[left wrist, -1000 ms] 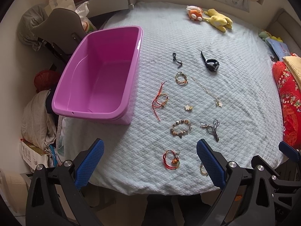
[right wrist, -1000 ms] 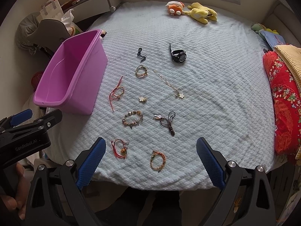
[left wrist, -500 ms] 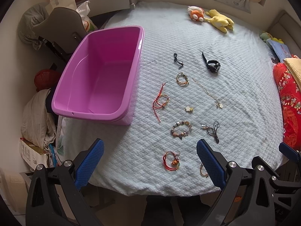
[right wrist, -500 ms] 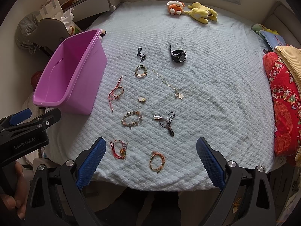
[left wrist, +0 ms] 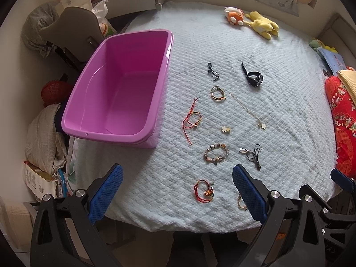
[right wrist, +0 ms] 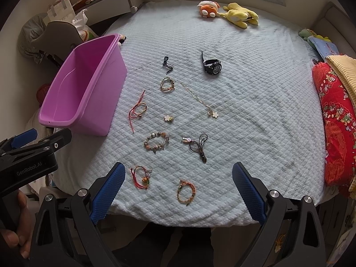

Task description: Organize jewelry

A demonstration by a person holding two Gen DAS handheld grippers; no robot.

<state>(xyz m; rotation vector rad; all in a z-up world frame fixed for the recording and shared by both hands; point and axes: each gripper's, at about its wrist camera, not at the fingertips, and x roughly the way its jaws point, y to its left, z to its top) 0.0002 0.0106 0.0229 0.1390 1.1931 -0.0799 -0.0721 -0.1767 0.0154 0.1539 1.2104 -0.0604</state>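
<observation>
**Bed laid with jewelry, purple bin bare inside**

Quilted pale-blue bedding covers the bed (right wrist: 255,102), where the jewelry is spread in loose rows. Nearest, both pairs of fingers stand wide apart over the bed's near edge, gripping nothing: the left gripper (left wrist: 176,191) and the right gripper (right wrist: 178,191). Between the right gripper's blue fingers (right wrist: 109,194) lie a red cord bracelet with an orange charm (right wrist: 142,178) and an orange braided bracelet (right wrist: 186,191). Farther on come a beaded bracelet (right wrist: 155,142) and a dark cord pendant (right wrist: 198,146), near each other but apart. Beyond those sit a small flower charm (right wrist: 168,118), a red string bracelet (right wrist: 138,109) with loose tails, and a thin chain necklace (right wrist: 200,100) ending in a flower. Then a green-and-orange bracelet (right wrist: 167,84), a dark small cord piece (right wrist: 167,65) and a black watch (right wrist: 212,66). At the left edge of the bed stands a purple plastic bin (left wrist: 120,89), upright; the left wrist view shows nothing inside it. Two plush toys (right wrist: 229,12) rest at the far end.
</observation>
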